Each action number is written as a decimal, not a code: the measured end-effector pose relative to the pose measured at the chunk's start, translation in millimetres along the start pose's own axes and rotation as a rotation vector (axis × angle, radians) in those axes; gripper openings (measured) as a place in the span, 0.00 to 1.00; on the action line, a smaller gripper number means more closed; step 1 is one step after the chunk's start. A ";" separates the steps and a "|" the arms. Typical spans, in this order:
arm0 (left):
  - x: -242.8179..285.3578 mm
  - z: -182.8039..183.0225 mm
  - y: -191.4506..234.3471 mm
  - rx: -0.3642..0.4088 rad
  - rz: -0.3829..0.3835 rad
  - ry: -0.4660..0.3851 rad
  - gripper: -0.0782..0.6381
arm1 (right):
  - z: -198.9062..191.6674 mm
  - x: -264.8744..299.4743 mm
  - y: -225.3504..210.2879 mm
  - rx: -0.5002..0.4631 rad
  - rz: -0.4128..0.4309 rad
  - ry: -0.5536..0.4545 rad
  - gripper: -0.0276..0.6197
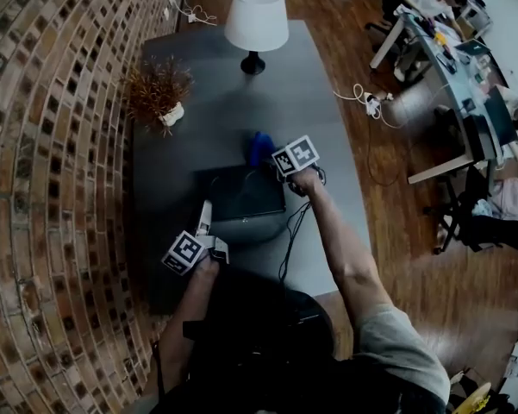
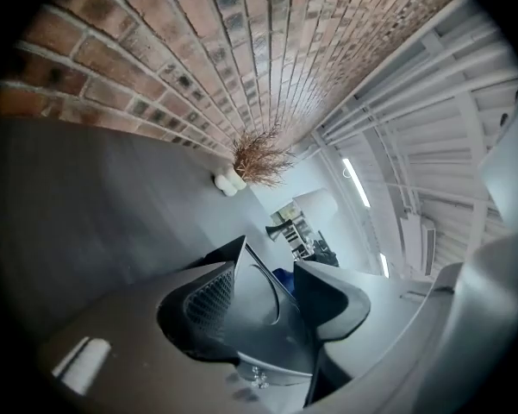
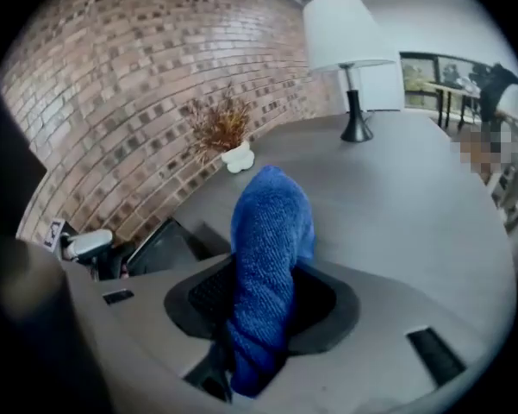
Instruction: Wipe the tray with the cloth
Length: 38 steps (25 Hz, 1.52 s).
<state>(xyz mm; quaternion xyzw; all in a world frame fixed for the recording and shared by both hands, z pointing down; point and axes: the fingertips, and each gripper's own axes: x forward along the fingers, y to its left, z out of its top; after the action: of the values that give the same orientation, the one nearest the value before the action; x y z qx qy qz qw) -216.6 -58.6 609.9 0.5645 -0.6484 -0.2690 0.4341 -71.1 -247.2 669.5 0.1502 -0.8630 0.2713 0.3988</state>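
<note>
The black tray (image 1: 241,198) lies on the grey table (image 1: 327,136) at the centre of the head view. The left gripper (image 2: 267,296) sits at its lower left corner, jaws apart with the tray's rim between them. The right gripper (image 3: 263,304) is clamped on the blue cloth (image 3: 267,231), which sticks out just past the tray's upper right edge.
</note>
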 end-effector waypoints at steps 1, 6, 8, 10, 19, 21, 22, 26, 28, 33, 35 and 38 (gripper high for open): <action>3.2 3.3 2.5 0.003 0.008 -0.007 0.39 | -4.3 -2.7 1.1 0.042 0.019 -0.012 0.29; 28.4 17.8 8.7 0.046 0.035 -0.004 0.42 | -39.6 -29.1 10.5 0.234 0.052 -0.109 0.29; 45.2 24.7 6.0 0.073 0.011 0.018 0.42 | -61.0 -42.2 16.9 0.347 0.045 -0.174 0.29; 68.6 28.3 -2.2 0.110 -0.040 0.065 0.45 | -83.4 -54.7 26.5 0.443 0.032 -0.225 0.29; 145.9 7.0 -47.4 0.389 -0.212 0.260 0.45 | -152.2 -54.3 120.3 0.625 0.129 -0.276 0.27; 127.3 5.8 -61.7 0.416 -0.264 0.284 0.42 | -154.7 -58.1 110.3 0.633 0.129 -0.296 0.27; 109.5 7.0 -69.0 0.444 -0.292 0.284 0.42 | -148.1 -63.4 97.4 0.642 0.116 -0.325 0.27; 17.3 -14.5 -85.1 0.469 -0.398 0.374 0.38 | -74.1 -76.6 37.8 0.629 0.074 -0.493 0.27; -22.3 -43.7 -88.2 0.395 -0.447 0.459 0.33 | -35.8 -67.1 13.0 0.652 0.072 -0.552 0.27; -60.0 -97.0 -88.8 0.333 -0.428 0.534 0.33 | -14.6 -29.8 6.5 0.763 0.136 -0.516 0.27; -61.8 -107.7 -81.9 0.350 -0.412 0.563 0.33 | -33.6 -30.8 21.0 0.781 0.151 -0.504 0.27; -59.2 -117.0 -73.0 0.342 -0.394 0.598 0.33 | -77.9 -39.5 60.6 0.766 0.205 -0.442 0.27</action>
<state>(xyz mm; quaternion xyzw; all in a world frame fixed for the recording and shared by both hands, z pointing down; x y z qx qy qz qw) -79.6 -0.8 589.3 0.7958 -0.4081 -0.0592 0.4435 -27.5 -150.7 659.6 0.2548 -0.7754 0.5705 0.0916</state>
